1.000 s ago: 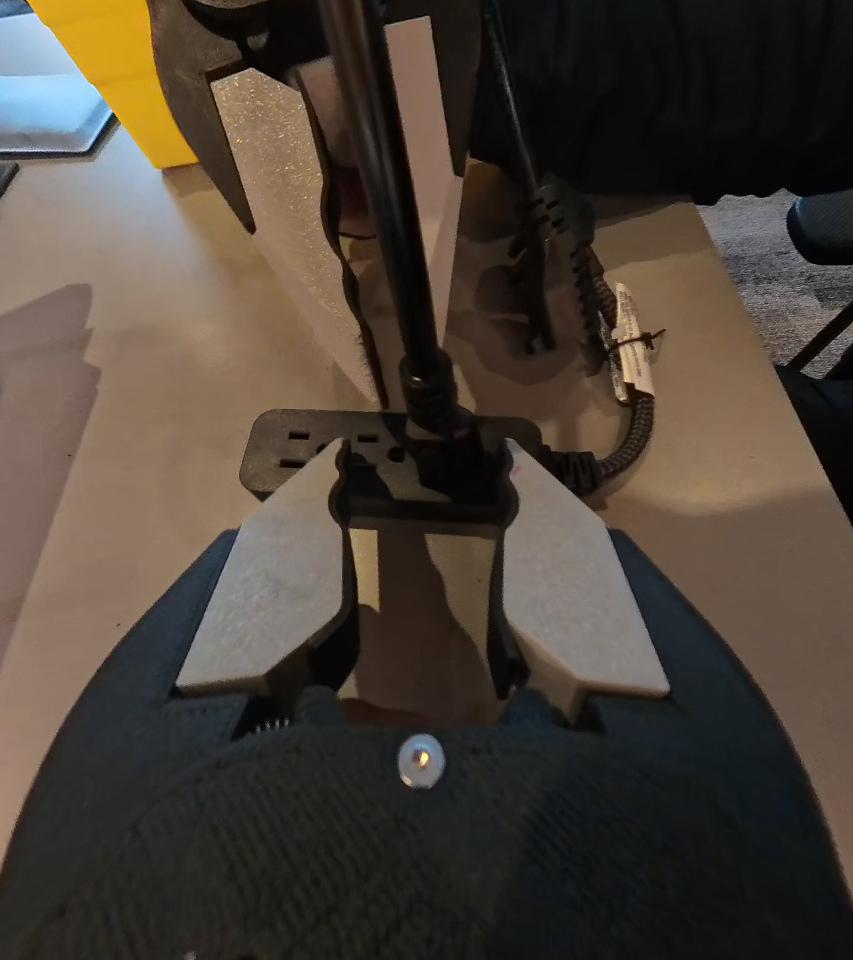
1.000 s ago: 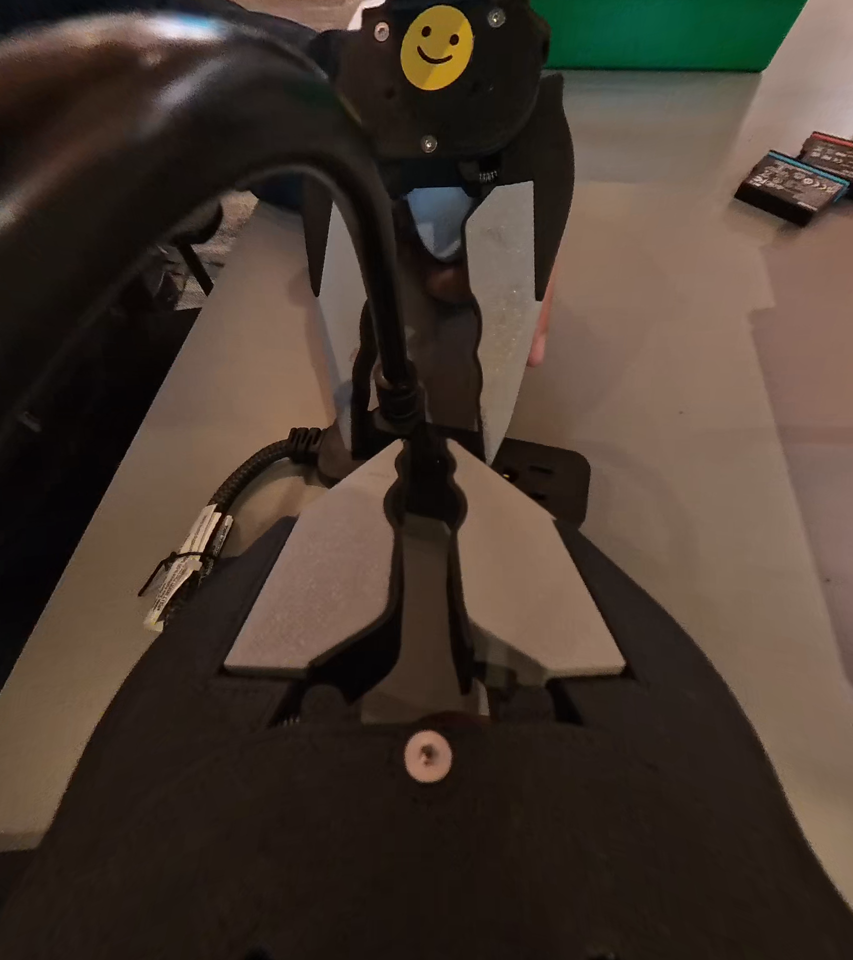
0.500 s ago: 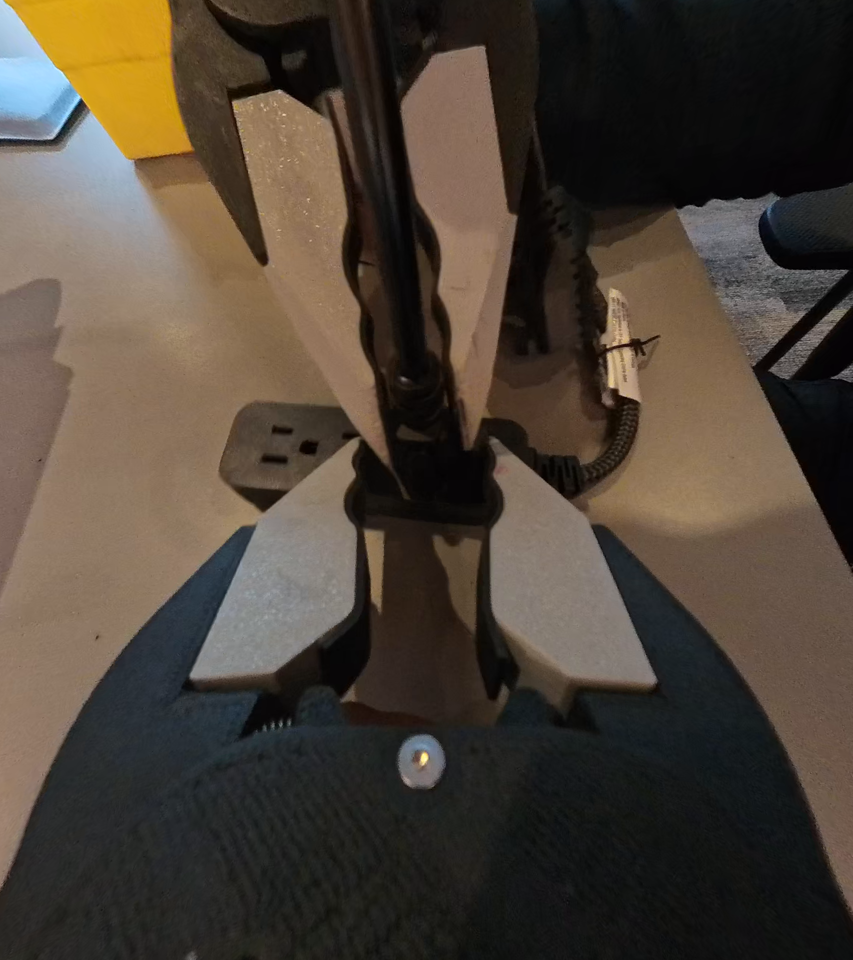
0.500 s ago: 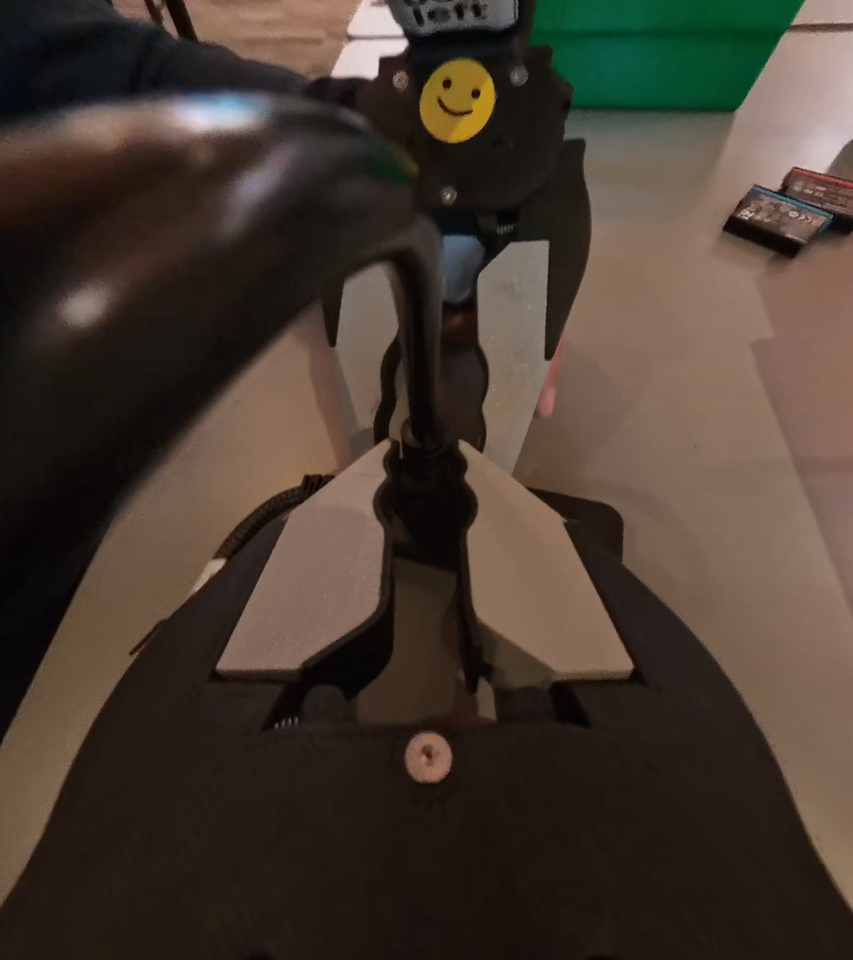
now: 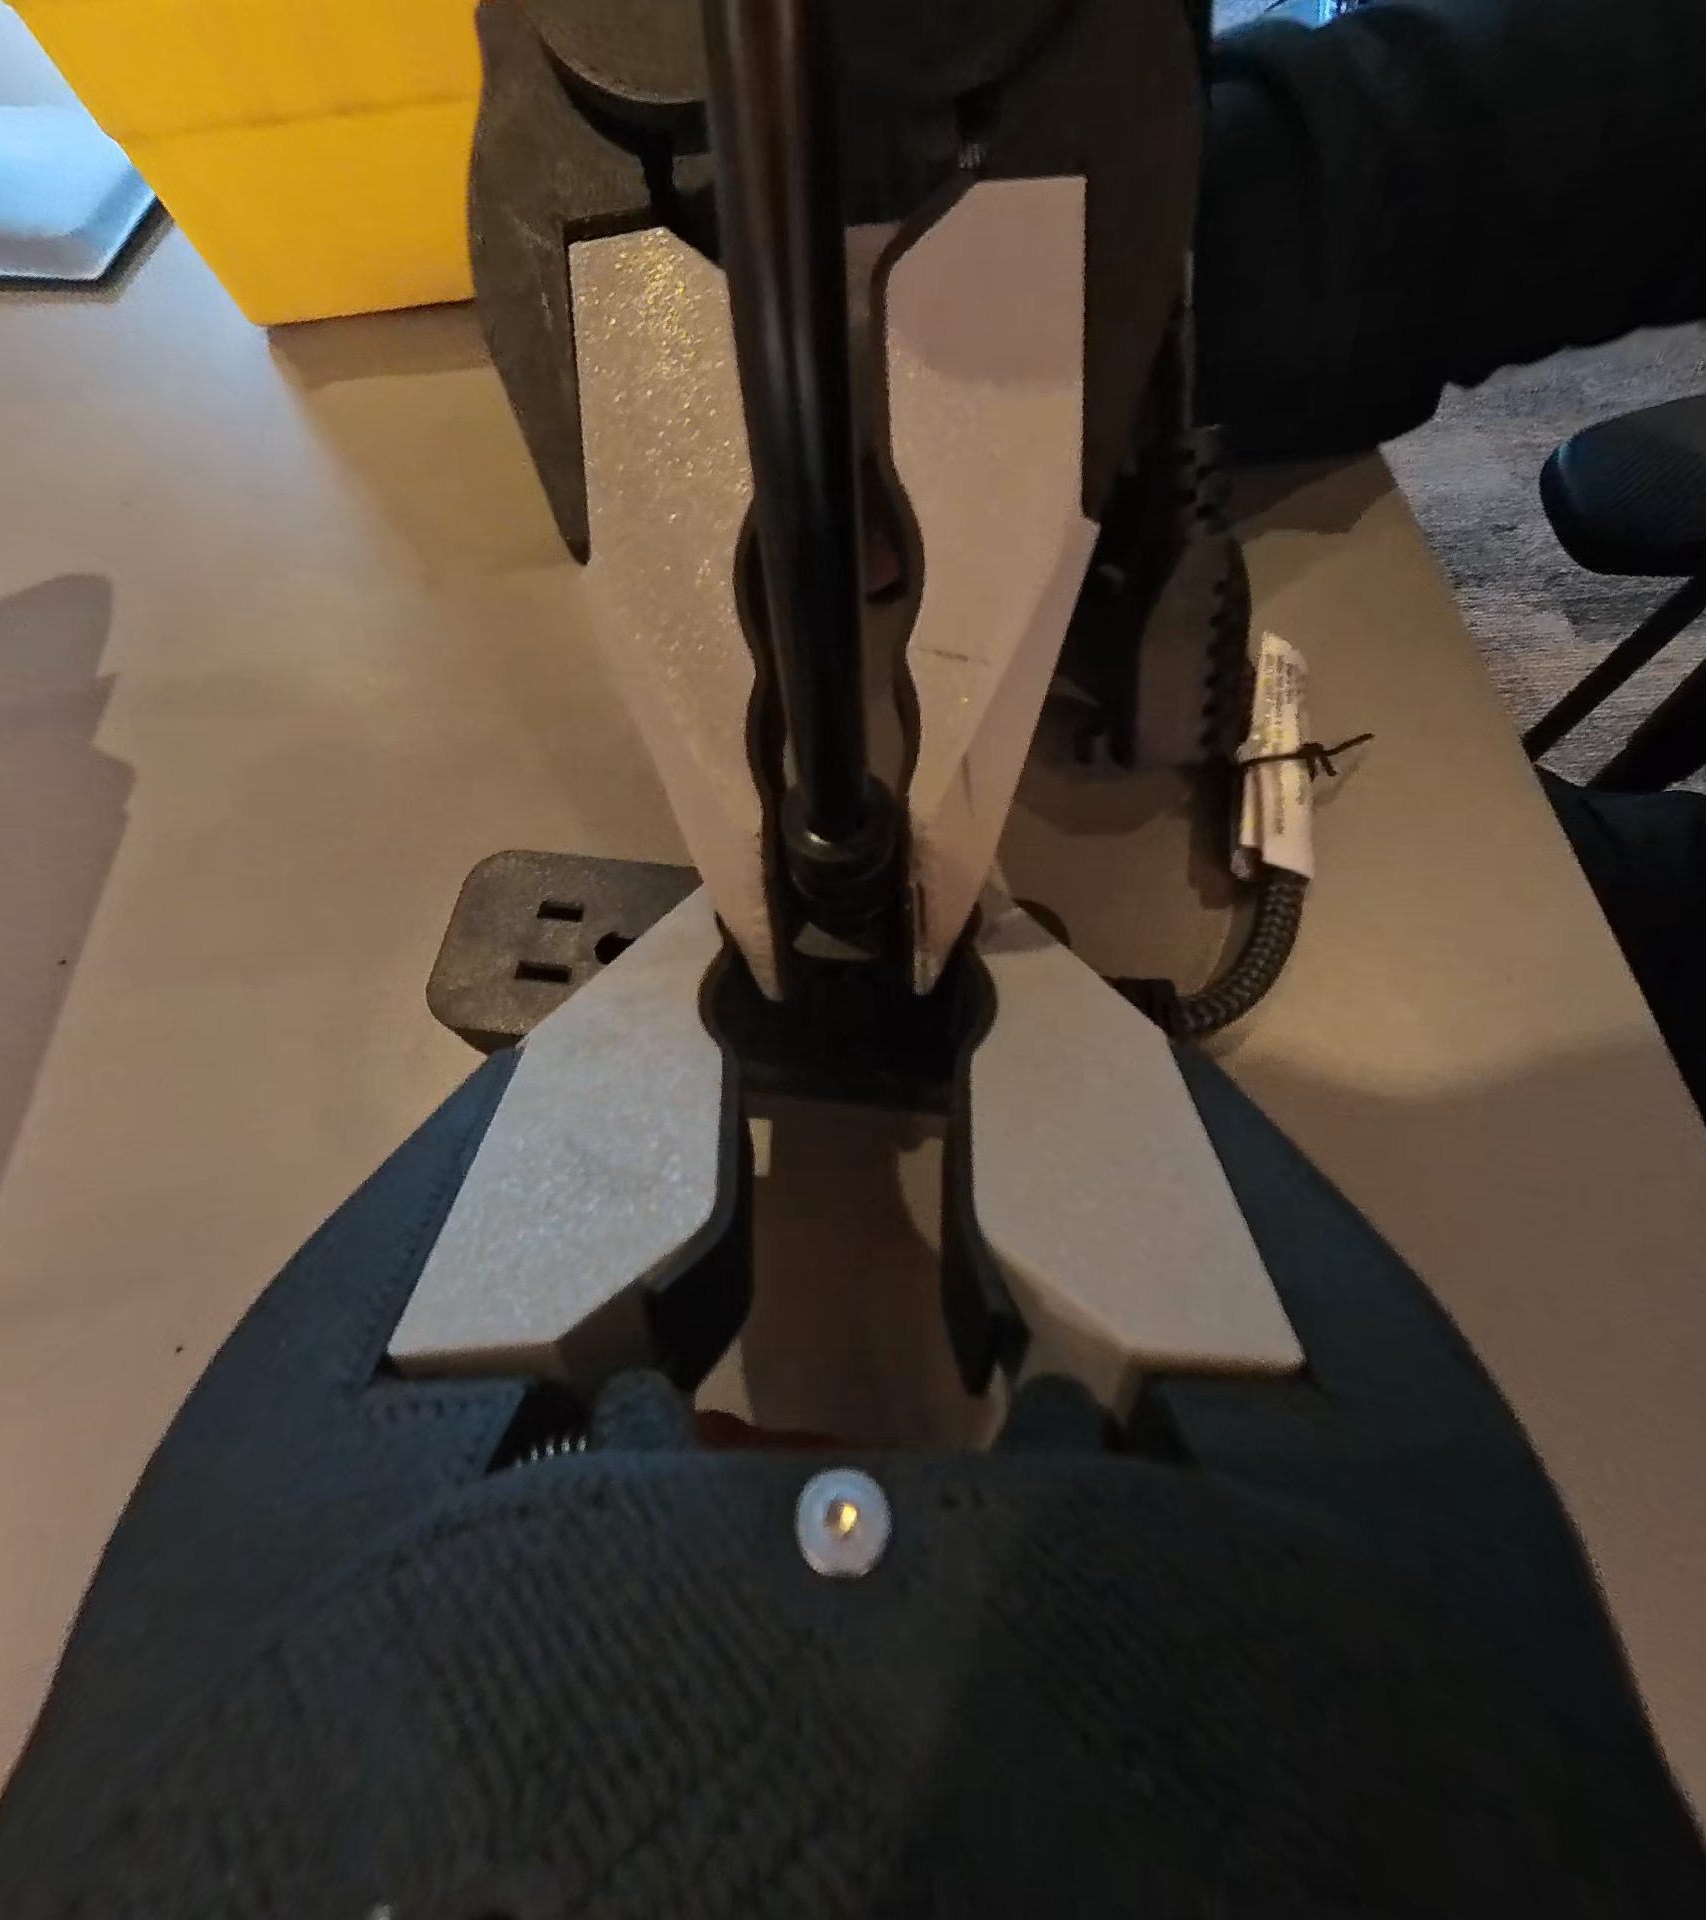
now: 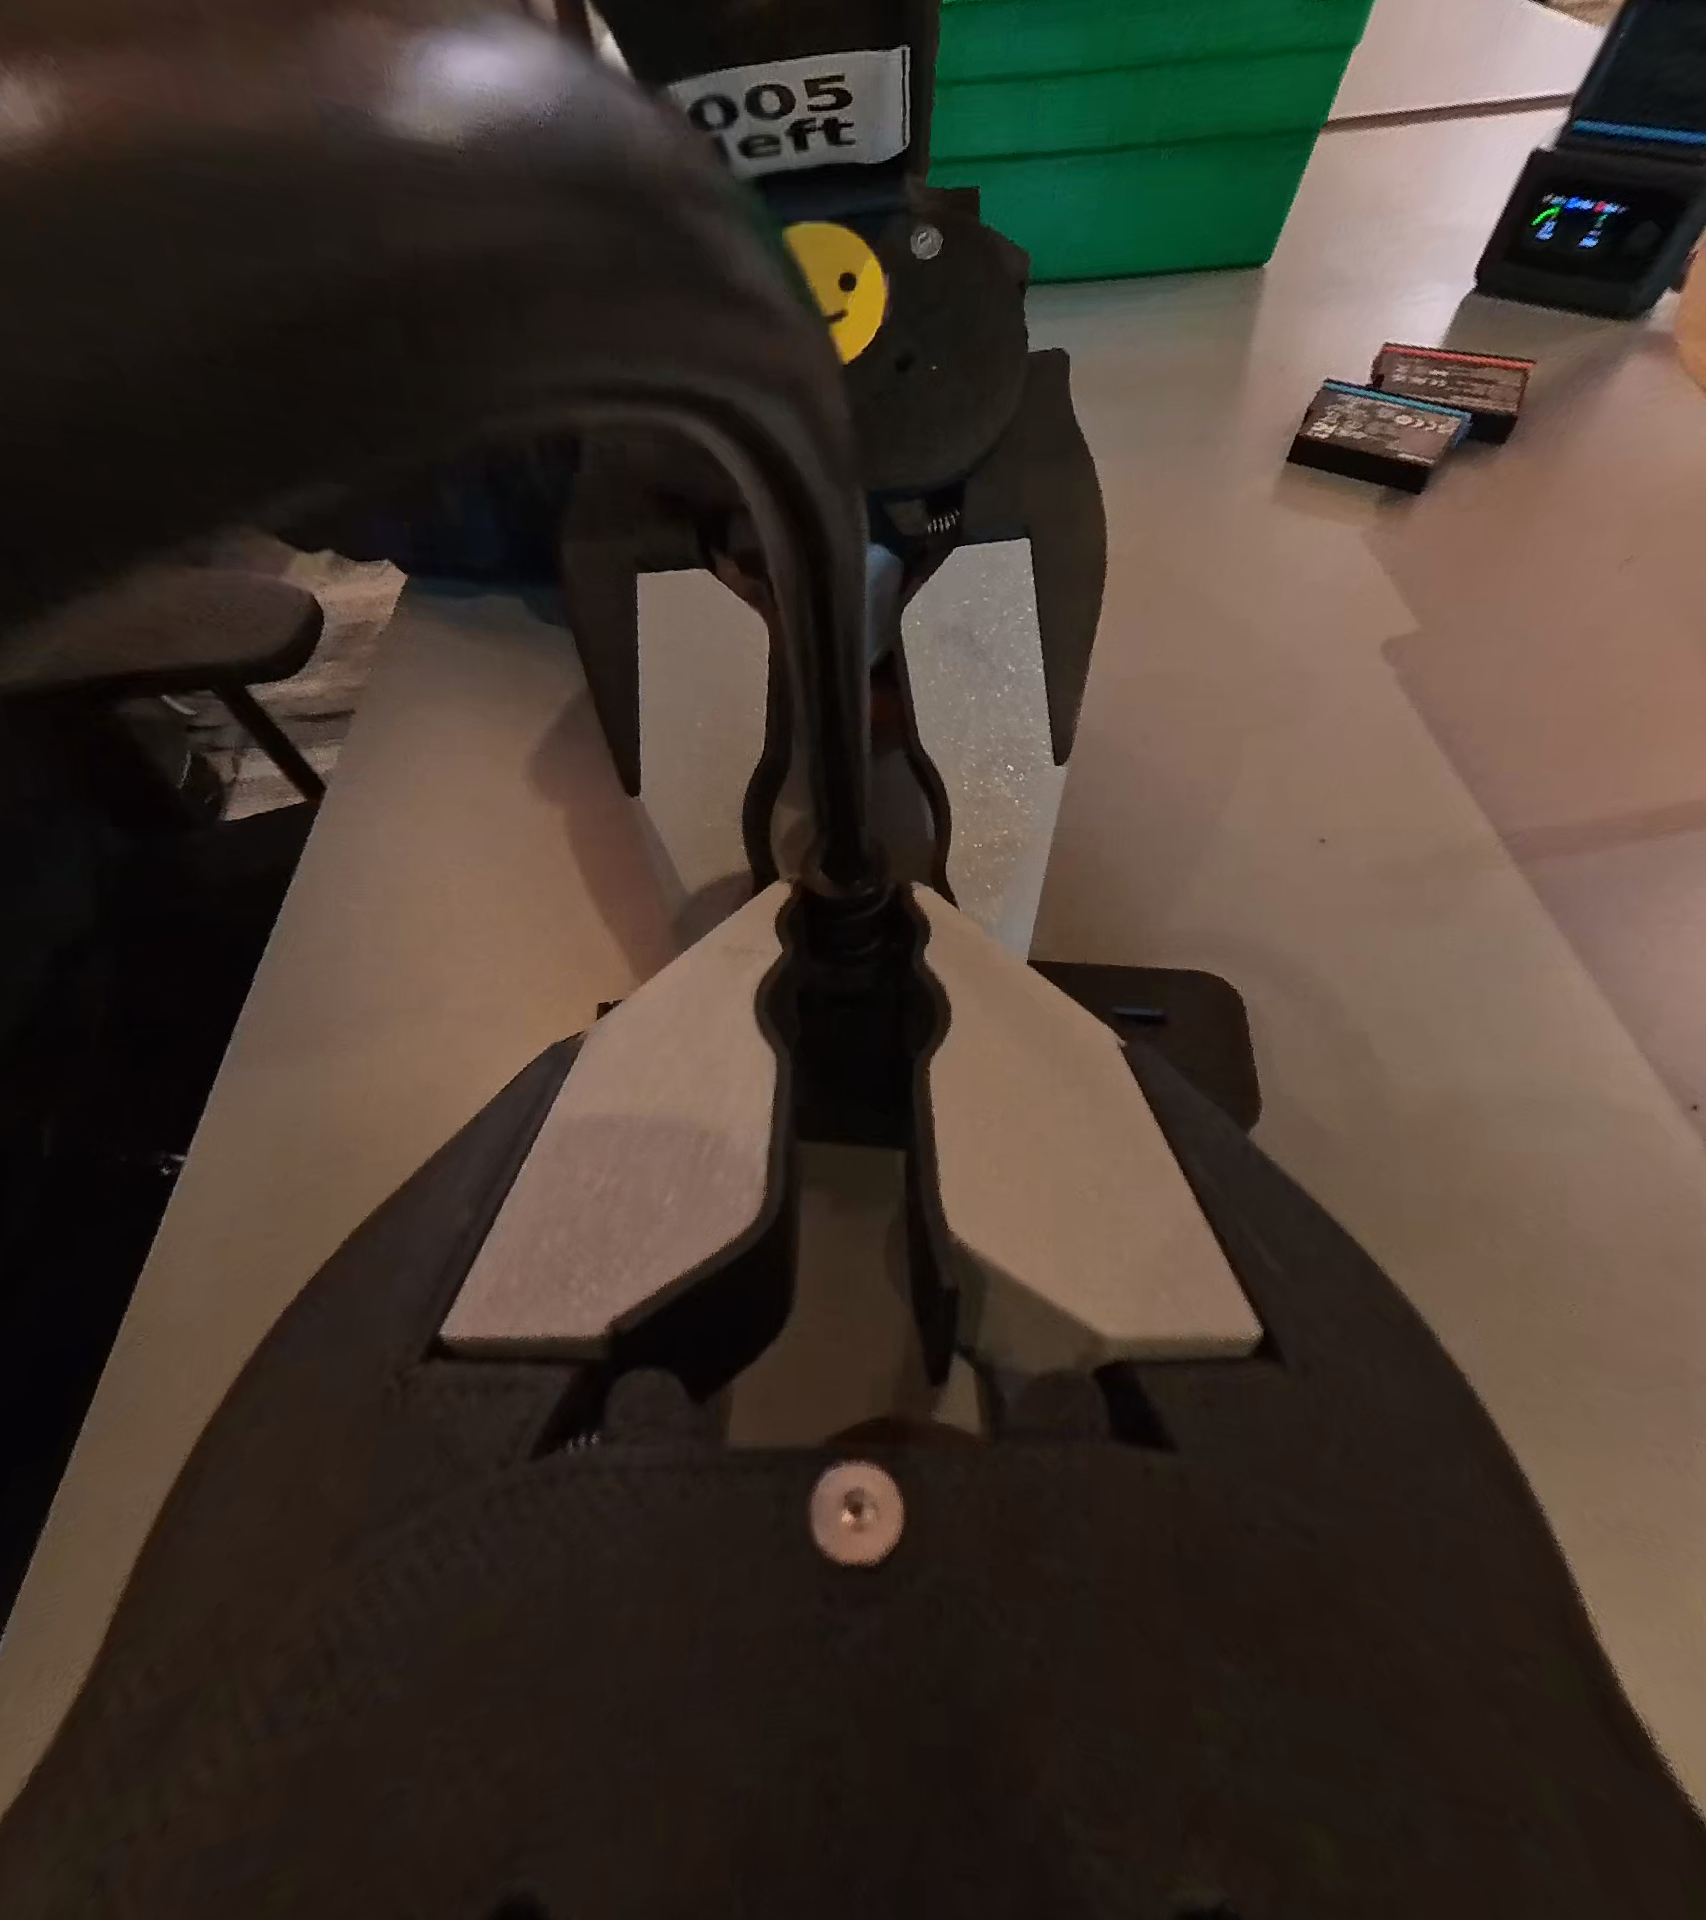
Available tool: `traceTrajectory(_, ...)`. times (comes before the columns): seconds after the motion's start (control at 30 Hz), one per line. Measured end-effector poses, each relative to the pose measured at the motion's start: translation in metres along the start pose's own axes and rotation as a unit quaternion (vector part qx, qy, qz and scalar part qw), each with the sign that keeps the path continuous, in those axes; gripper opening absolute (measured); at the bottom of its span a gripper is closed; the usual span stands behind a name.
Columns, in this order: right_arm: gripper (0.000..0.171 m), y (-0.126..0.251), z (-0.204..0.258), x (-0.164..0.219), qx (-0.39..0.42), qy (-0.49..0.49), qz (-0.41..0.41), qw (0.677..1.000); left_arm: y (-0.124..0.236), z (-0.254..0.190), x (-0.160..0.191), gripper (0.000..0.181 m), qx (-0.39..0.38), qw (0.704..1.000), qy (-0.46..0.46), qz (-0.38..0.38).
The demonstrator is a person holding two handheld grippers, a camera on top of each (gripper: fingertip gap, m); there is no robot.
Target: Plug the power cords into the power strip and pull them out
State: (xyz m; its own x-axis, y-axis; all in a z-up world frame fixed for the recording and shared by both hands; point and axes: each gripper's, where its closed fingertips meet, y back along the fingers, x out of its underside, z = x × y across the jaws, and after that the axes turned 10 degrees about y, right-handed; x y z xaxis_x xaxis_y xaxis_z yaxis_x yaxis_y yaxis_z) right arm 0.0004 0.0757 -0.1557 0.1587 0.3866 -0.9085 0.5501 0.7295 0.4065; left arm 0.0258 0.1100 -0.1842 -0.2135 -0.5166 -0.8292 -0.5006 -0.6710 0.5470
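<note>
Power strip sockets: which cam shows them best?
Left wrist view: the power strip shows open sockets left of the left gripper. Right wrist view gives only the strip's far corner and one slot beyond the right gripper.

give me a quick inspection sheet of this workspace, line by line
surface: beige table, bare around the strip.
job's things: black power strip flat on the table; black plug standing at the strip, seating hidden.
clutter: yellow box, green bins, two battery packs, a small device with a lit screen.
grippers: left tongs closed across the power strip; right tongs shut on the plug.
cables: black cord rising from the plug; braided strip cable with a tied tag.
surroundings: chair and carpet beside the table; a dark sleeve.
</note>
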Motion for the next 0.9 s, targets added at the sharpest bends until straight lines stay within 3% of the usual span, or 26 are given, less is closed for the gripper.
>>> traceTrajectory(0.3, 0.012, 0.001, -0.012, 0.0, 0.014, -0.05, -0.015, 0.999, -0.002, 0.011, -0.001, 0.036, -0.024, 0.999, 0.026, -0.002)
traceTrajectory(0.43, 0.011, 0.003, -0.009, 0.0, 0.076, 0.102, 0.05, 0.991, -0.003, 0.009, -0.003, 0.035, -0.037, 0.999, -0.008, -0.01)
traceTrajectory(0.53, 0.01, 0.004, -0.005, -0.002, 0.089, 0.141, 0.064, 0.984, -0.002, 0.006, -0.005, 0.035, -0.047, 0.998, -0.036, -0.019)
traceTrajectory(0.6, 0.011, 0.004, -0.006, 0.0, 0.077, 0.114, 0.056, 0.989, -0.002, 0.006, -0.005, 0.034, -0.043, 0.998, -0.03, -0.016)
traceTrajectory(0.77, 0.015, 0.005, -0.009, 0.001, -0.023, -0.061, -0.018, 0.998, -0.003, 0.01, -0.001, 0.035, -0.027, 1.0, 0.015, -0.001)
traceTrajectory(0.83, 0.015, 0.005, -0.008, 0.002, -0.008, -0.022, -0.005, 1.0, -0.003, 0.01, -0.001, 0.035, -0.026, 1.0, 0.013, 0.0)
traceTrajectory(0.9, 0.011, 0.005, -0.008, 0.002, 0.044, 0.08, 0.042, 0.995, -0.004, 0.008, -0.001, 0.033, -0.019, 1.0, 0.014, -0.001)
